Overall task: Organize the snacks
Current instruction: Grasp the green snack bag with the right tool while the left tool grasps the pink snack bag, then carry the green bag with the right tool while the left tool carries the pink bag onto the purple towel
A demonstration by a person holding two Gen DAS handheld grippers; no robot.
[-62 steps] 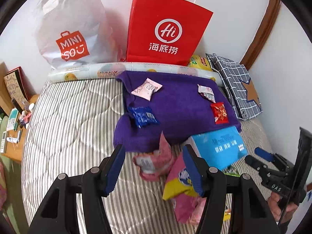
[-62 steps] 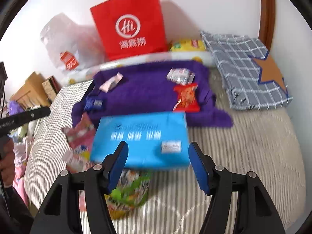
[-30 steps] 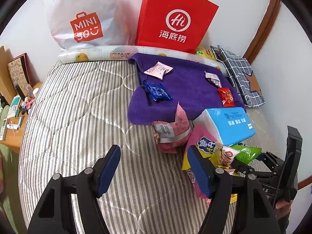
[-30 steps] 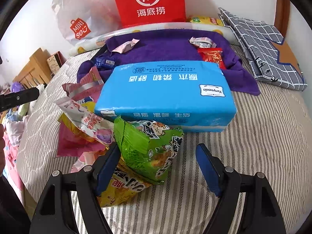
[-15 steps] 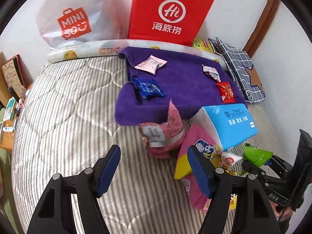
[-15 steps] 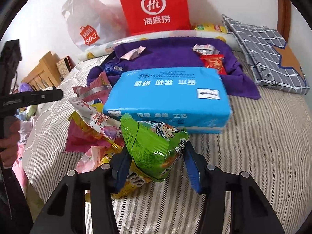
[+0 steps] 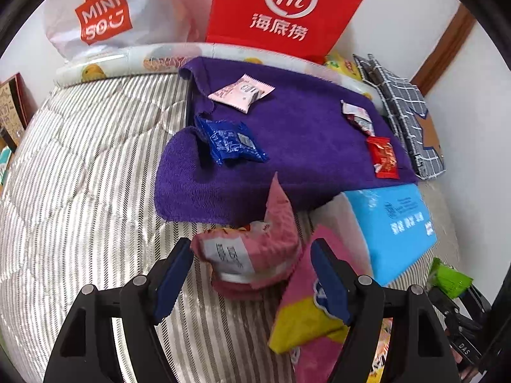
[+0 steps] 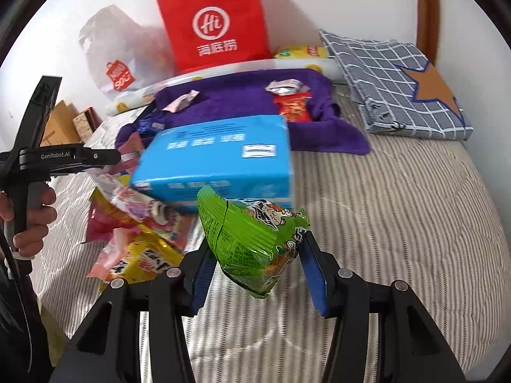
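Observation:
My right gripper (image 8: 255,271) is shut on a green snack bag (image 8: 252,239) and holds it above the striped bed; the bag also shows in the left wrist view (image 7: 450,277). My left gripper (image 7: 252,274) is open, its fingers either side of a pink snack bag (image 7: 255,255) that lies on the bed. A pink and yellow bag (image 7: 306,312) lies against the right finger. A purple towel (image 7: 306,140) holds a blue packet (image 7: 230,143), a pink packet (image 7: 242,92), a red packet (image 7: 385,158) and a silver one (image 7: 357,118). Several snack bags (image 8: 137,233) lie heaped at left.
A blue tissue pack (image 8: 220,162) lies between the heap and the towel. A red paper bag (image 7: 287,12) and a white Miniso bag (image 7: 105,12) stand against the wall. A folded checked cloth (image 8: 399,86) lies at the right. The striped mattress (image 7: 80,191) stretches left.
My right gripper closed on the green bag and lifted it off the heap. My left gripper moved forward until its fingers straddle the pink bag.

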